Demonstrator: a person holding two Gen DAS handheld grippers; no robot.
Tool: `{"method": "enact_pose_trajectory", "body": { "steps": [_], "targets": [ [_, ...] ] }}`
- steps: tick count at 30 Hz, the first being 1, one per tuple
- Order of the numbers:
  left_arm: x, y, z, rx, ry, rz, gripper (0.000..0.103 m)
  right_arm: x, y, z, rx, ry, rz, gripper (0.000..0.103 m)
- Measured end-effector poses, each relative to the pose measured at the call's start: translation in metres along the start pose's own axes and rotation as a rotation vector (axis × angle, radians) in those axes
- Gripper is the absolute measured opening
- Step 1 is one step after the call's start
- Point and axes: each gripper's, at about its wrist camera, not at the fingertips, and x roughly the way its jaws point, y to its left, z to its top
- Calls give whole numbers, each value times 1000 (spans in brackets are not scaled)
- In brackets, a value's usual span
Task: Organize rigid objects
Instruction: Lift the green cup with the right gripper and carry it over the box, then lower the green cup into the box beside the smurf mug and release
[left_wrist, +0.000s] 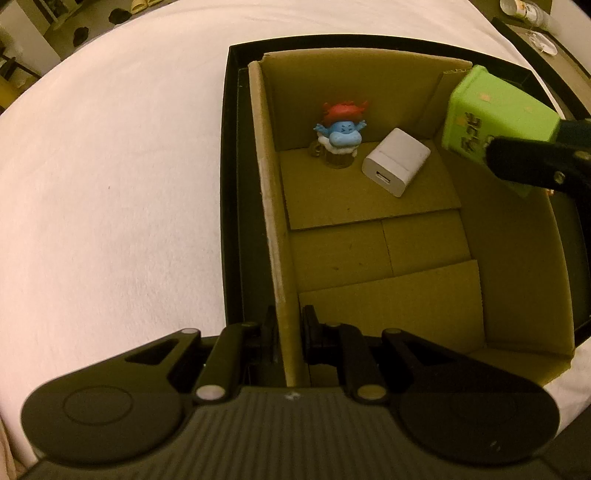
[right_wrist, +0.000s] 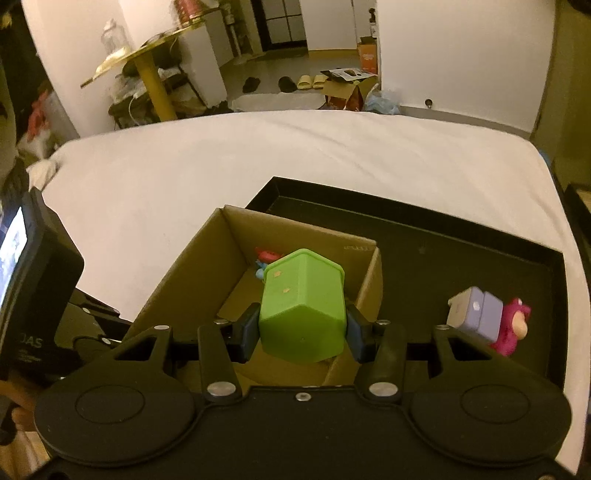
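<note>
Green plastic container (right_wrist: 303, 317) sits clamped between the right gripper (right_wrist: 301, 332) jaws, tilted above the open cardboard box (left_wrist: 369, 254). Inside the box lie a white charger (left_wrist: 396, 166) and a blue figurine (left_wrist: 341, 133). Left gripper (left_wrist: 290, 328) jaws pinch the box's near wall, fully closed on it.

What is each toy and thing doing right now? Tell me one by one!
Green box: held in the air over the cardboard box, tilted.
Right tool: shut on the green box.
Left tool: pinching the cardboard box wall.
Blue figure: standing inside the cardboard box.
White charger: lying inside, beside the figure.
Pink toy and purple block: resting on the black tray.
</note>
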Motion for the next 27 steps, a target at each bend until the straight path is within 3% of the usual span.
{"method": "enact_pose_trajectory", "body": {
  "steps": [8, 18, 27],
  "targets": [
    [0, 1, 0, 1, -2, -2, 11, 7, 9, 5, -53, 24, 6, 47],
    [0, 0, -1, 8, -2, 2, 11, 11, -14, 13, 23, 51, 55, 47],
    [2, 2, -1, 6, -3, -6, 11, 27, -3, 14, -16, 95, 83, 47]
  ]
}}
